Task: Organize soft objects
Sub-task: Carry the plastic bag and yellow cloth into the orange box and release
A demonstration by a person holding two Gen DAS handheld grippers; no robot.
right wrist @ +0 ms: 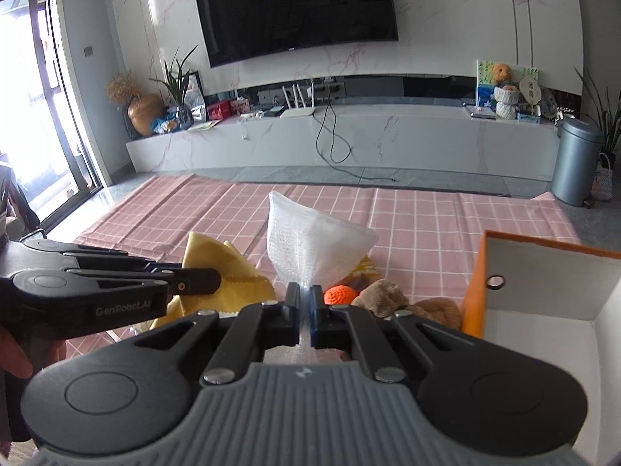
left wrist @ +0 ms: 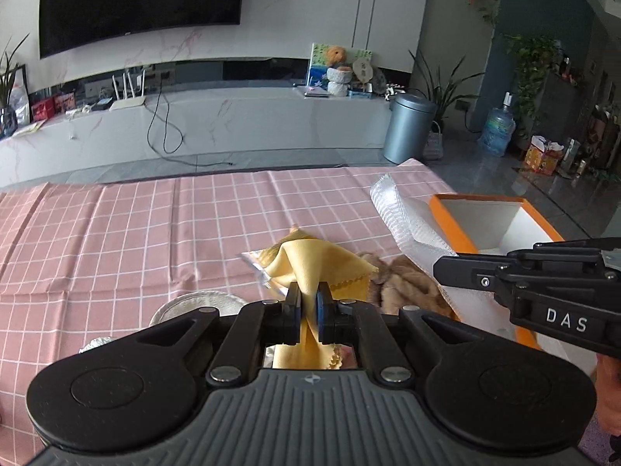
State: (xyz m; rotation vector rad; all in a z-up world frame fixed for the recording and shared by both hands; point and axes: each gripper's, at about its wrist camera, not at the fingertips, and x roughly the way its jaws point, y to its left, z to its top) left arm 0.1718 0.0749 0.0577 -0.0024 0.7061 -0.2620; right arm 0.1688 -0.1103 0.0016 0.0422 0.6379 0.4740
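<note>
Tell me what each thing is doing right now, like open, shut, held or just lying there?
Left hand-held gripper: shut on the yellow cloth.
Right hand-held gripper: shut on the bubble wrap.
Yellow cloth: pinched, lifted, draping.
Bubble wrap: pinched, held up.
Orange box: open, no lid on.
Orange crochet ball: lying on the table.
Brown plush toy: lying beside the box.
Foil dish: lying on the tablecloth.

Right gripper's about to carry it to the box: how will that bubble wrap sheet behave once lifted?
The bubble wrap, pinched in the right gripper, fans upward and holds its shape, so it is probably springy and very light. Its glossy film may slip. The orange box stands close beside it.
</note>
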